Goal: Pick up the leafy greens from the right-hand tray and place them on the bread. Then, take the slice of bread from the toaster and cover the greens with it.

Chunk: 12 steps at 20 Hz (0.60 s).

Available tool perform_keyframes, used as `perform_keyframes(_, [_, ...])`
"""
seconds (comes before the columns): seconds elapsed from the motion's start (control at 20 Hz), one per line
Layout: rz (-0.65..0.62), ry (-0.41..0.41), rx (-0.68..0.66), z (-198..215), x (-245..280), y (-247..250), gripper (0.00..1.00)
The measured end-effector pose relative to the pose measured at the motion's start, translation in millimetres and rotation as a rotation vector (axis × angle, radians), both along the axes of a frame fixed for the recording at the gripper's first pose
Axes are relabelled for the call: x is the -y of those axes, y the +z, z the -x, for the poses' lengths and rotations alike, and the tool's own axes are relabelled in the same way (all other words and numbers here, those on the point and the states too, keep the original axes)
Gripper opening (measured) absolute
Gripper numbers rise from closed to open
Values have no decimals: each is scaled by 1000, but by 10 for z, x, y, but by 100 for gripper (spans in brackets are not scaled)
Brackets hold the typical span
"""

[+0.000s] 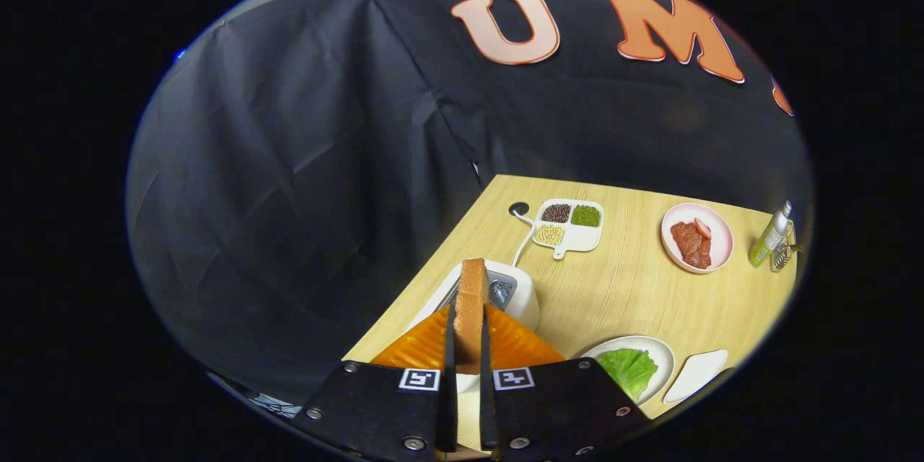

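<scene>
gripper view: the gripper is seen closed on the slice of bread, which is held on edge between both fingers, upright, just above the white toaster that is set at the near corner of the bench. to the right of the fingers a round plate is found carrying the leafy greens, with a small white tray just beside it. farther back a white divided dish of grains, a pink plate of meat and a small bottle are ranged across the bench, before the black cloth wall.
</scene>
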<state>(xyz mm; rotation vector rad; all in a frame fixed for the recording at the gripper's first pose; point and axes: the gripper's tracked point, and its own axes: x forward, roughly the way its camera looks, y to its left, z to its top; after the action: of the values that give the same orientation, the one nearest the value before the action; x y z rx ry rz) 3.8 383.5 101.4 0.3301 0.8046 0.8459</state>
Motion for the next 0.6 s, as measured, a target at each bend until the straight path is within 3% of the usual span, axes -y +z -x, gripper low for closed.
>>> perform_keyframes(0.6, [-108, -69, 14, 338, 1020, -71, 13])
